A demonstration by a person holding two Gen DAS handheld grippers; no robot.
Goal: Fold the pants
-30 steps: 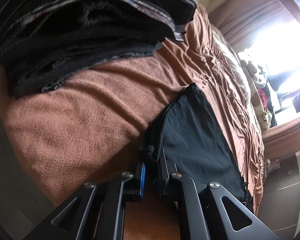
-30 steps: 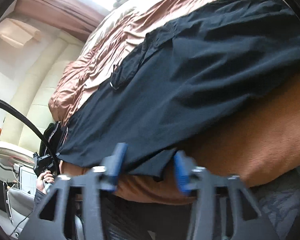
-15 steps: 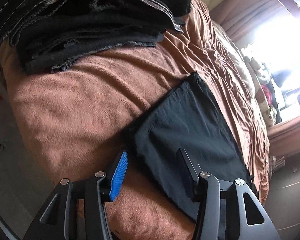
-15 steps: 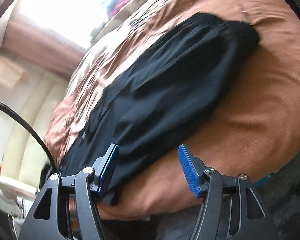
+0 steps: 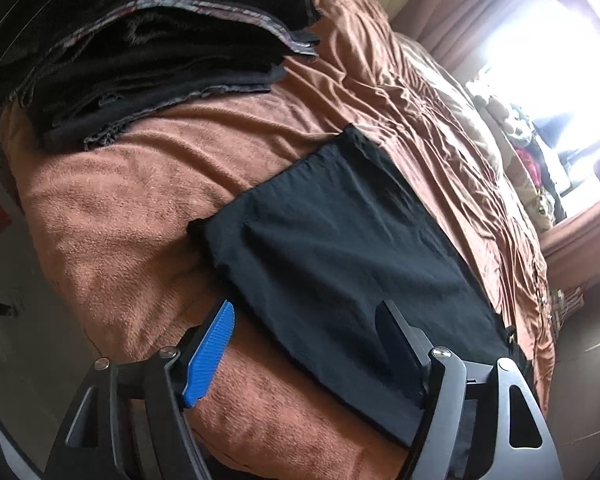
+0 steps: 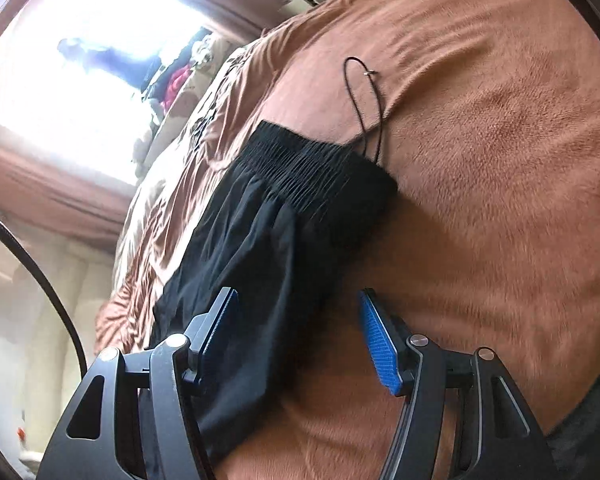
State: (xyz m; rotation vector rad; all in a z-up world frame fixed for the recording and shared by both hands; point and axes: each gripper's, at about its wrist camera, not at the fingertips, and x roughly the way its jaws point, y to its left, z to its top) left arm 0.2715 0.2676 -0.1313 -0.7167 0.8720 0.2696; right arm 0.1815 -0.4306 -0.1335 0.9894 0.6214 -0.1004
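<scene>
Bedroom scene, bed covered by a brown fleece blanket [image 5: 112, 216], bright window [image 6: 72, 92] behind. Black pants [image 5: 340, 248] are laid flat on the blanket, running along the near edge of the bed; the gathered elastic waistband [image 6: 312, 168] is seen in the right wrist view, with a thin black drawstring [image 6: 364, 96] looped onto the blanket just past it. The left gripper [image 5: 304, 344] is spread wide, nothing pinched, one finger over the pants' near edge, the blue-padded one over blanket. The right gripper [image 6: 296, 332] is likewise spread, empty, straddling the pants' edge below the waistband. A stack of dark folded clothes [image 5: 148, 52] is seen on the blanket, well apart from the pants.
</scene>
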